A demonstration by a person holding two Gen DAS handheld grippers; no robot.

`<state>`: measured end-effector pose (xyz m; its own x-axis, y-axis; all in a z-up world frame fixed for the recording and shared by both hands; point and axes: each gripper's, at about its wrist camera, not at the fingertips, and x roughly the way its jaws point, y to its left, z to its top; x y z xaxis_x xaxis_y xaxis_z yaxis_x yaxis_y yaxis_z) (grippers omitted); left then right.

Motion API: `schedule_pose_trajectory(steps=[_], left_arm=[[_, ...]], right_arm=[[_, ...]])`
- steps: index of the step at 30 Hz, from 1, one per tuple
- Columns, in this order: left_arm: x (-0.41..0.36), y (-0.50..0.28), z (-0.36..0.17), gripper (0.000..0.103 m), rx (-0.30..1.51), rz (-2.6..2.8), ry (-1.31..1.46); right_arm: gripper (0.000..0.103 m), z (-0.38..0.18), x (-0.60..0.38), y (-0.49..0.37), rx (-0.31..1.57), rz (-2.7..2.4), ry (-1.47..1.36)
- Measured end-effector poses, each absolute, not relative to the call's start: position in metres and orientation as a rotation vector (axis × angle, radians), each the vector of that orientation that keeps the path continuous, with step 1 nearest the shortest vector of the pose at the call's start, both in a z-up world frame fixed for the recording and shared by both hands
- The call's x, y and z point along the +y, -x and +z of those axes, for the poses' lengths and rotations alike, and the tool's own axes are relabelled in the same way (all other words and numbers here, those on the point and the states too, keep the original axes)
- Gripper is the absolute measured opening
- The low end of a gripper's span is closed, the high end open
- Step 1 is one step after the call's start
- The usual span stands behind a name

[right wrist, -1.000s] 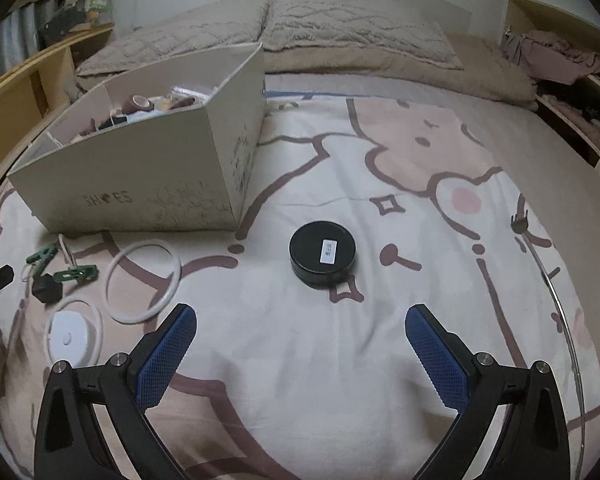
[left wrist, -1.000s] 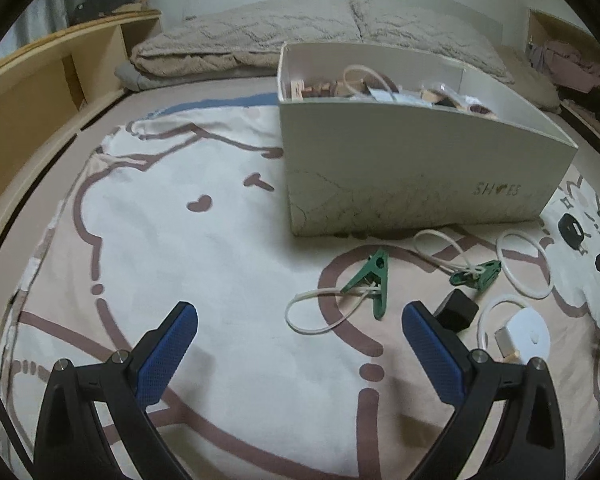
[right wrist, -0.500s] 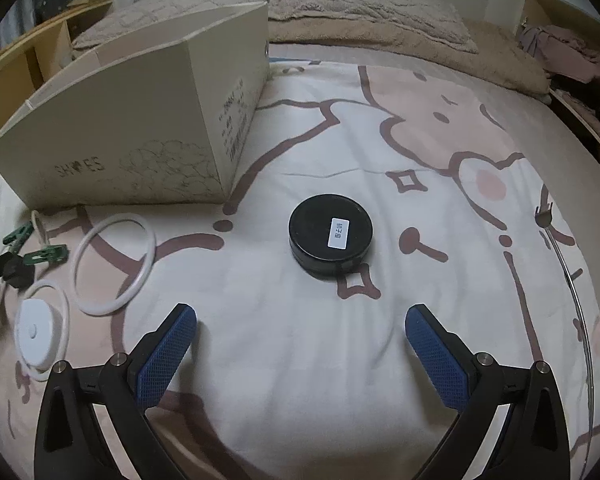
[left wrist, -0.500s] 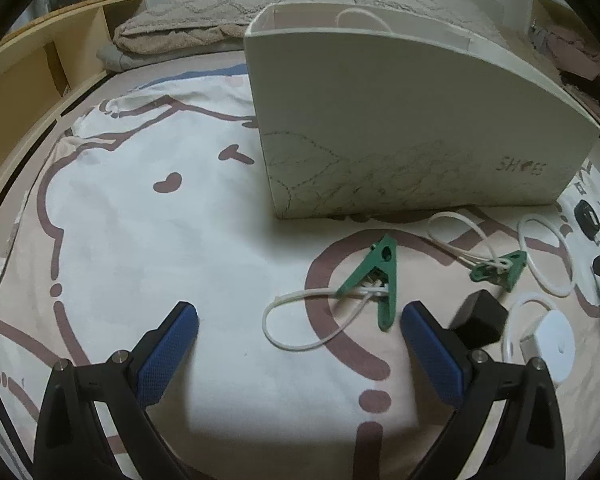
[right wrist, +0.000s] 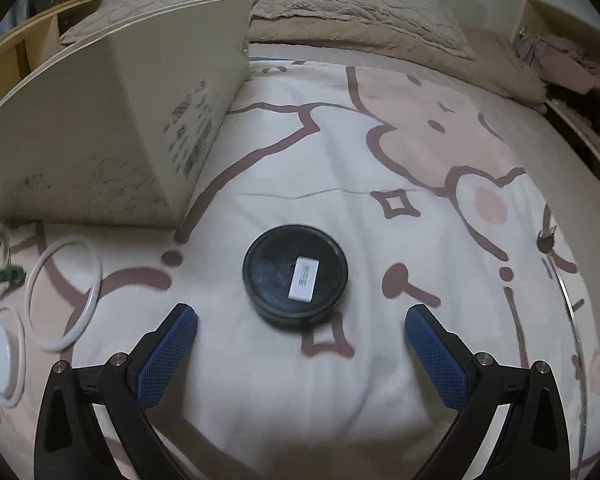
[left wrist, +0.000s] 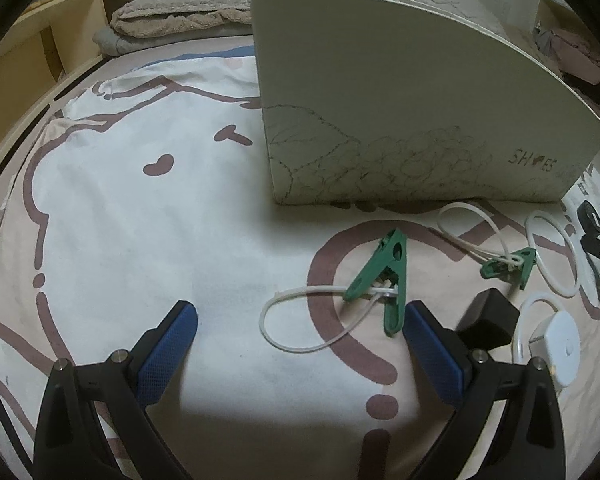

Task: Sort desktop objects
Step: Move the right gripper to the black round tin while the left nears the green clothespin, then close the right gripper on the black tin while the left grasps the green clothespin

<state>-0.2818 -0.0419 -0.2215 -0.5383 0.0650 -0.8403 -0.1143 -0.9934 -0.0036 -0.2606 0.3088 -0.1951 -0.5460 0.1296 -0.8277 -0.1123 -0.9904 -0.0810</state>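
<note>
Both tools wide open, nothing held. Left tool [left wrist: 300, 332]: green clip [left wrist: 382, 280] w/ white cord loop sits lower right of center on the bed, just off the right pad. We judge it light, stiff plastic; take it across the flat sides. Right tool [right wrist: 300, 332]: black round tin [right wrist: 295, 280] at frame center, between the pads. Prob. rigid, smooth; grip across the rim. Shoe box [left wrist: 412, 112] upper right.

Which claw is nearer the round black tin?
Right. The right claw is open just short of the black tin; the left claw is off by the green clip.
</note>
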Motion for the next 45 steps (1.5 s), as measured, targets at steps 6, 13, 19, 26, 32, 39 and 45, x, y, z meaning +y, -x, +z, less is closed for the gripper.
schedule_pose_trajectory(steps=[6, 13, 19, 26, 32, 39, 45], left_arm=[[-0.044, 0.281, -0.223, 0.103, 0.057, 2.642, 1.459], [-0.041, 0.277, -0.220, 0.102, 0.089, 2.652, 1.436], [-0.027, 0.278, -0.211, 0.083, 0.201, 2.662, 1.368], [-0.018, 0.282, -0.206, 0.068, 0.261, 2.651, 1.311], [-0.019, 0.281, -0.204, 0.051, 0.234, 2.628, 1.304], [-0.019, 0.274, -0.201, 0.031, 0.208, 2.580, 1.300], [-0.025, 0.262, -0.200, 0.031, 0.165, 2.556, 1.322]], right_arm=[[0.103, -0.198, 0.315, 0.273, -0.006, 2.659, 1.427], [0.102, -0.198, 0.311, 0.274, -0.031, 2.684, 1.378], [0.069, -0.193, 0.297, 0.268, -0.107, 2.765, 1.338], [0.051, -0.191, 0.298, 0.265, -0.099, 2.778, 1.320], [0.051, -0.190, 0.295, 0.258, -0.047, 2.791, 1.372], [0.051, -0.189, 0.281, 0.242, -0.014, 2.834, 1.426], [0.051, -0.188, 0.275, 0.227, 0.000, 2.859, 1.451]])
